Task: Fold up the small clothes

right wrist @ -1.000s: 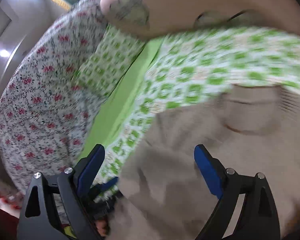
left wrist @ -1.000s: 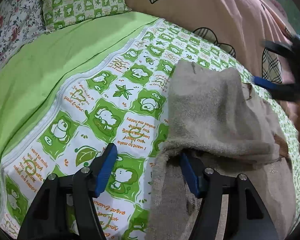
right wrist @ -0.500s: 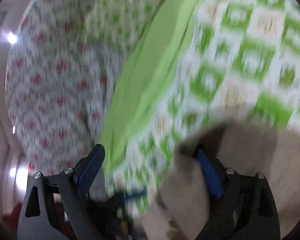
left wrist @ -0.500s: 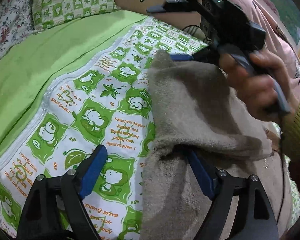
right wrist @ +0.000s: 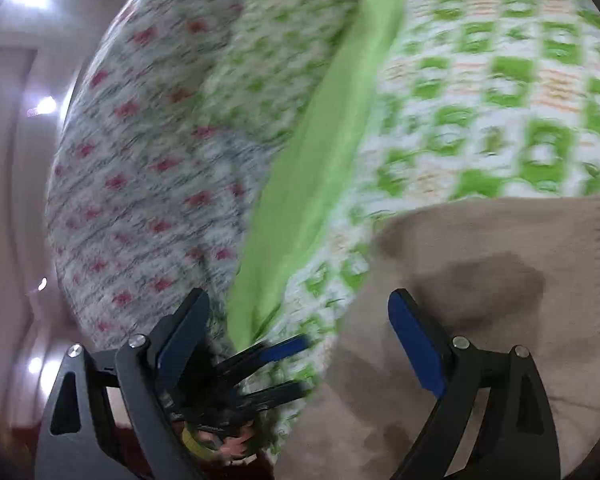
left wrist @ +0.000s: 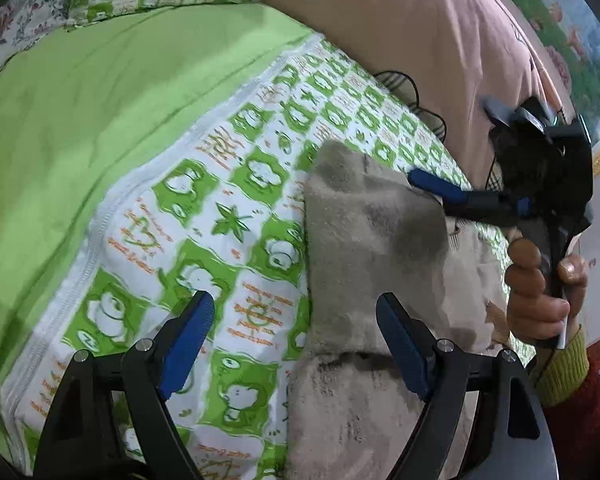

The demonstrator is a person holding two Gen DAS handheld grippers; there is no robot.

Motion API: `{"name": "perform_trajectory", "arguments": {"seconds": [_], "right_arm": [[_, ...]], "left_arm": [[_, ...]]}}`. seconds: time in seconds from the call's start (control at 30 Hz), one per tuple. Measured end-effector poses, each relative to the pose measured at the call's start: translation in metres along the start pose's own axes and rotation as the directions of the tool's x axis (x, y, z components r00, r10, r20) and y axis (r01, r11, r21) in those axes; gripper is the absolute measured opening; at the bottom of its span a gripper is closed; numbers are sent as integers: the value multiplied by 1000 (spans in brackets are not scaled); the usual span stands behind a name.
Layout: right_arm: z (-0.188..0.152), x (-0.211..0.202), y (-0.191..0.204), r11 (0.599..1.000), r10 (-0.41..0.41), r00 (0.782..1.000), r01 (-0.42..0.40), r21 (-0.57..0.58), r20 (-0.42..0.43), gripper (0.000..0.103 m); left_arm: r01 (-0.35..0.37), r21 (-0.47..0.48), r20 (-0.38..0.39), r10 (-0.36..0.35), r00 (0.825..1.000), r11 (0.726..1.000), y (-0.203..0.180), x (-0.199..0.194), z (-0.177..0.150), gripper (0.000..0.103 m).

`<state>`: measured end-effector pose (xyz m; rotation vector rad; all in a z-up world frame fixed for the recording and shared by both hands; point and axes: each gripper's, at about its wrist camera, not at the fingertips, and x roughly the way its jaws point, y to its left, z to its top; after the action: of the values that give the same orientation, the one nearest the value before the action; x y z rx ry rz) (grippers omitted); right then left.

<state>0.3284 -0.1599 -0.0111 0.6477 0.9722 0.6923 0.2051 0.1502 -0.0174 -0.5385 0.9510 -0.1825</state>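
Beige garment (left wrist: 376, 232) lies on the green-check quilt (left wrist: 236, 216), one flap folded over. Left gripper (left wrist: 296, 344) and right gripper (right wrist: 300, 340) both gape empty, probably so the fold can settle.

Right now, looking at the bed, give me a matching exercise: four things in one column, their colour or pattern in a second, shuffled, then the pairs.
Things:
1. folded garment
2. big cushion
3. bed sheet
4. person's cuff

Looks:
A. plain bright green
B. pink with plaid hearts
C. fuzzy beige
D. yellow-green ribbed knit

Pairs: 1-C, 2-B, 3-A, 4-D
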Motion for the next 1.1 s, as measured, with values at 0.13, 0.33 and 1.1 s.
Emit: {"name": "perform_trajectory", "arguments": {"seconds": [0.13, 0.33, 1.1], "right_arm": [[10, 34, -5, 981, -191, 980, 189, -35, -52, 91], [31, 93, -17, 996, 47, 989, -36, 82, -143, 92], [-189, -228, -60, 768, -607, 699, 396, 503, 377, 90]], "left_arm": [[-8, 20, -24, 8, 1000, 1000, -7, 9, -10, 83], [-92, 79, -29, 95, 995, 993, -18, 22, -10, 83], [-246, 168, -6, 251, 968, 954, -28, 25, 9, 83]]}}
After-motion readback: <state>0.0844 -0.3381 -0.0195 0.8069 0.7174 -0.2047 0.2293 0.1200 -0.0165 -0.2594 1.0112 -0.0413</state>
